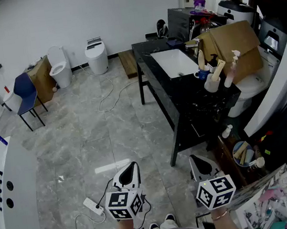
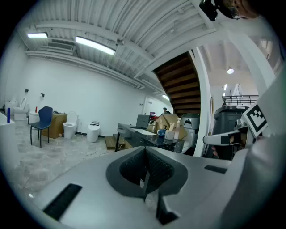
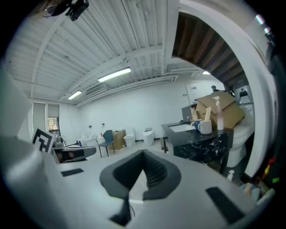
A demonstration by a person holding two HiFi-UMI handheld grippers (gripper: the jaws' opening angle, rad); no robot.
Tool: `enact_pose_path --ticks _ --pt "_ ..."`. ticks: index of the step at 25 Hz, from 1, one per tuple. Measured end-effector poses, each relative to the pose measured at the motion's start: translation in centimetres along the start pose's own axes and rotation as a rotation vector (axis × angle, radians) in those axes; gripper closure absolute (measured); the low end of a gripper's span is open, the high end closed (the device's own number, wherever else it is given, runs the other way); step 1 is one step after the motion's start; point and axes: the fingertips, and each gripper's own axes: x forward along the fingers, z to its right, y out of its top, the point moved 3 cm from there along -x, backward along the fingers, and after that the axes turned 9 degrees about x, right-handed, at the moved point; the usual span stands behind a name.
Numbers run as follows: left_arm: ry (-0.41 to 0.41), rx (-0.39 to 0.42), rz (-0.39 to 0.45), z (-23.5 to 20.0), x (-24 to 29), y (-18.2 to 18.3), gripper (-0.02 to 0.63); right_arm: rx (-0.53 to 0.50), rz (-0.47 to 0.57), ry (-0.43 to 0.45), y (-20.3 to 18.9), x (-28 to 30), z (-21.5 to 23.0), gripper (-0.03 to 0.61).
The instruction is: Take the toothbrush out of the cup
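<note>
A white cup (image 1: 212,83) stands on the black table (image 1: 184,105) beside the white sink basin (image 1: 174,62), far ahead at the right. A tan-handled toothbrush (image 1: 218,68) sticks up out of it. The right gripper view shows the same cup (image 3: 205,127) and toothbrush (image 3: 208,114) small in the distance. In the left gripper view the cup (image 2: 170,133) is tiny. My left gripper (image 1: 131,167) and right gripper (image 1: 196,161) hover low over the floor, well short of the table. Both are shut with nothing in them, and their jaws meet in the left (image 2: 145,150) and right (image 3: 143,153) gripper views.
A blue mug (image 1: 203,74), a pump bottle (image 1: 230,76) and a cardboard box (image 1: 234,45) crowd the table's far end. A power strip (image 1: 93,205) and cable lie on the floor by my feet. Toilets (image 1: 96,57) and a blue chair (image 1: 27,96) line the back wall.
</note>
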Motion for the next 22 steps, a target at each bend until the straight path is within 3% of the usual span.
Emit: enact_pose_path --ticks 19,22 --pt "-0.020 -0.004 -0.002 1.4 2.4 0.4 0.609 0.053 0.033 -0.006 0.6 -0.4 1.9 0.577" --pt "-0.039 -0.008 -0.004 2.3 2.9 0.4 0.538 0.067 0.039 -0.018 0.7 -0.7 2.8 0.577"
